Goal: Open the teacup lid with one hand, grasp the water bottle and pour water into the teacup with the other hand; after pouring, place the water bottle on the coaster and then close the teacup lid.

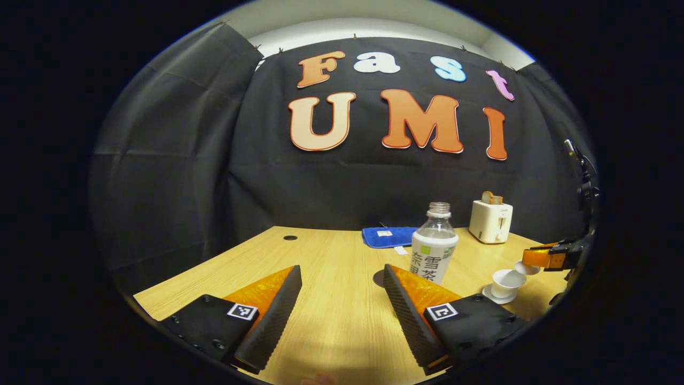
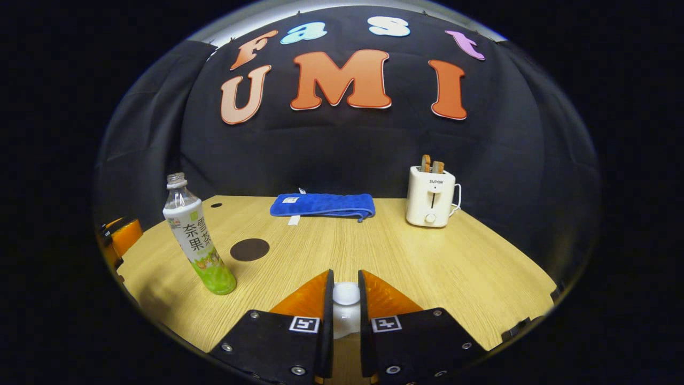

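Both fingers hide most of teacup lid [image 2: 346, 294].

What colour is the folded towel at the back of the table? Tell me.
Blue, with a small white tag; the towel shows best in the right gripper view.

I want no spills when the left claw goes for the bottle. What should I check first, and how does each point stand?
1. Lid off the cup: ok, the right claw holds it lifted beside the cup.
2. Left claw open: ok, fingers wide apart.
3. Bottle upright on the table: ok.
4. Bottle uncapped: ok, its neck is open.
5. Coaster free: ok.
6. Left claw around the bottle: not ok, the bottle stands ahead by the right finger.
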Demonstrator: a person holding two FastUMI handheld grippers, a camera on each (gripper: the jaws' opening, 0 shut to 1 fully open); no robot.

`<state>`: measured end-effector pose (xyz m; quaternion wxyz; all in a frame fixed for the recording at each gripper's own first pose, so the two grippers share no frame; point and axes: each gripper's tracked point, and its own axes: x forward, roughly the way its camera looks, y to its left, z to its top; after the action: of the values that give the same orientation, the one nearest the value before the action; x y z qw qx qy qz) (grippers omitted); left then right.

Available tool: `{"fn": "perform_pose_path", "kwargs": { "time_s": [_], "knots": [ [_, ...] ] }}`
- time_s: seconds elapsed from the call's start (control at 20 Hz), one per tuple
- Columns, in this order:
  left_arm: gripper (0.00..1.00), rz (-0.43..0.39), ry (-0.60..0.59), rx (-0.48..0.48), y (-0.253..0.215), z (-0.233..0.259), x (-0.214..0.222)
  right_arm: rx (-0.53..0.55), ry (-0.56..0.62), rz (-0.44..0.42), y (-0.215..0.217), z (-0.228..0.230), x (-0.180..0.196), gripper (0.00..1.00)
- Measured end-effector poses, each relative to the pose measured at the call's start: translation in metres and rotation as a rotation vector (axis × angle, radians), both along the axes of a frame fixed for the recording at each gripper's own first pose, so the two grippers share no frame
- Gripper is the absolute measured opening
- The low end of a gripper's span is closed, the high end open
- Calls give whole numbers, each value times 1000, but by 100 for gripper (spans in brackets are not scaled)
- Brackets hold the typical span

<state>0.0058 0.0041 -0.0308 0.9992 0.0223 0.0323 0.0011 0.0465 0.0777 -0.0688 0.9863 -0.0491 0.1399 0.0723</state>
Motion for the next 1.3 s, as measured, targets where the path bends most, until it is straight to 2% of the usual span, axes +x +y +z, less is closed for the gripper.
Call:
{"fn": "perform_pose_path", "kwargs": {
  "time_s": [0.4,0.65,0.95,1.3],
  "knots": [
    [99,-141,41,0,-63,-15,-5,17,17,-107,-61,-6,-16,21],
    [99,-201,79,-12,-96,-35,11,44,29,-166,-95,-12,-22,21],
    [99,-192,131,-13,-107,-60,41,60,58,-229,-126,-22,-24,21],
    [100,-186,182,-29,-110,-82,69,70,91,-275,-143,-33,-23,21]
  ]
}}
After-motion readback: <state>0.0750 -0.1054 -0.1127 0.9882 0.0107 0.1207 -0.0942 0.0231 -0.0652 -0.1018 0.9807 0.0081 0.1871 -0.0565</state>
